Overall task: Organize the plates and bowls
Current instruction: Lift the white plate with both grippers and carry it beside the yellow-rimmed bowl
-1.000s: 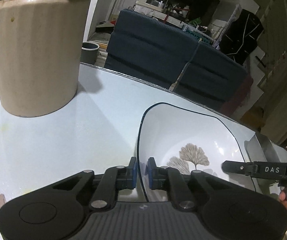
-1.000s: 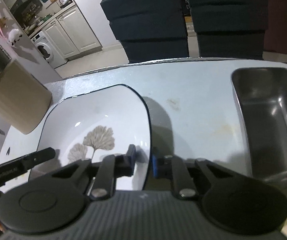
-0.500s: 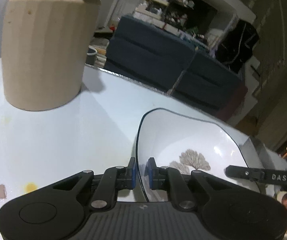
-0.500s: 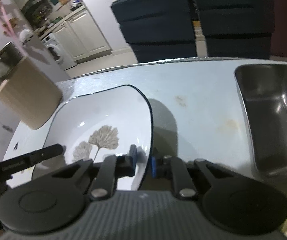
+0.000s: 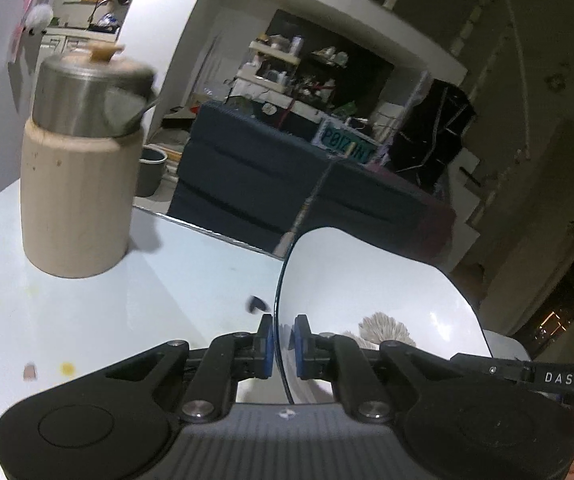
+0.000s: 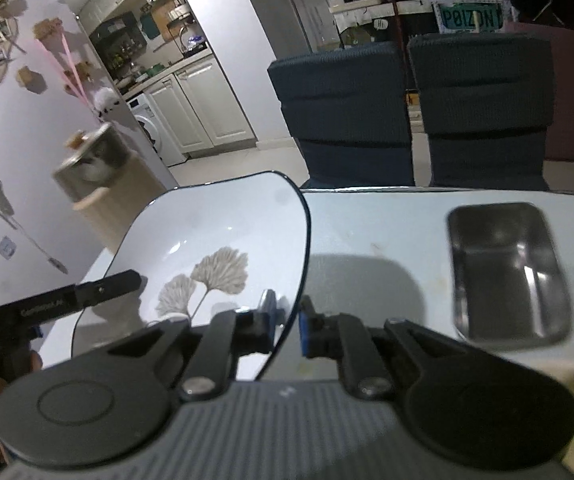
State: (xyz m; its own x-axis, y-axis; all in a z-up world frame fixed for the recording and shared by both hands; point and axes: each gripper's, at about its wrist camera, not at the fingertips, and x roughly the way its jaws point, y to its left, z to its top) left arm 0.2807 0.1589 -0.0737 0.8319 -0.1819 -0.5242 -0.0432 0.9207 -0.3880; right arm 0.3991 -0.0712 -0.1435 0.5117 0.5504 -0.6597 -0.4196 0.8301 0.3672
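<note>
A white square plate with a dark rim and a leaf print is held up off the white table by both grippers. My left gripper is shut on the plate's left rim. My right gripper is shut on the plate's right rim; the plate fills the left of that view. The plate's shadow lies on the table below it. Each view shows the other gripper's tip at the plate's far side.
A beige canister with a steel lid stands at the table's far left. A steel rectangular tray lies on the table to the right. Two dark blue chairs stand behind the far table edge.
Both grippers have risen with the plate, which has lifted off the table. The canister and the steel tray now look lower and farther away.
</note>
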